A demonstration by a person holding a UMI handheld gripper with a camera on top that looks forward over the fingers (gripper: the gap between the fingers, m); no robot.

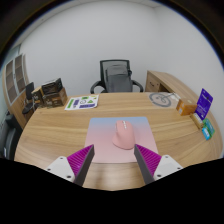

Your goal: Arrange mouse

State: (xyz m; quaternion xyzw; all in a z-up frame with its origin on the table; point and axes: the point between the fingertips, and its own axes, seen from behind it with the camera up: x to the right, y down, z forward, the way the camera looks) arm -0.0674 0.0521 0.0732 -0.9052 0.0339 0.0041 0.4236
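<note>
A pink mouse (123, 135) lies on a pink-and-blue mouse mat (105, 132) in the middle of the wooden desk (60, 135). My gripper (114, 158) is held above the desk's near edge. Its two fingers (80, 160) with magenta pads stand wide apart and hold nothing. The mouse lies just ahead of the fingers, nearer the right one, with a clear gap to both.
A black office chair (117, 76) stands behind the desk. A green-and-white booklet (82, 102) lies at the back left, near a black shelf rack (48, 96). A round clock-like disc (160, 98), a purple box (203, 104) and a teal item (207, 129) are at the right.
</note>
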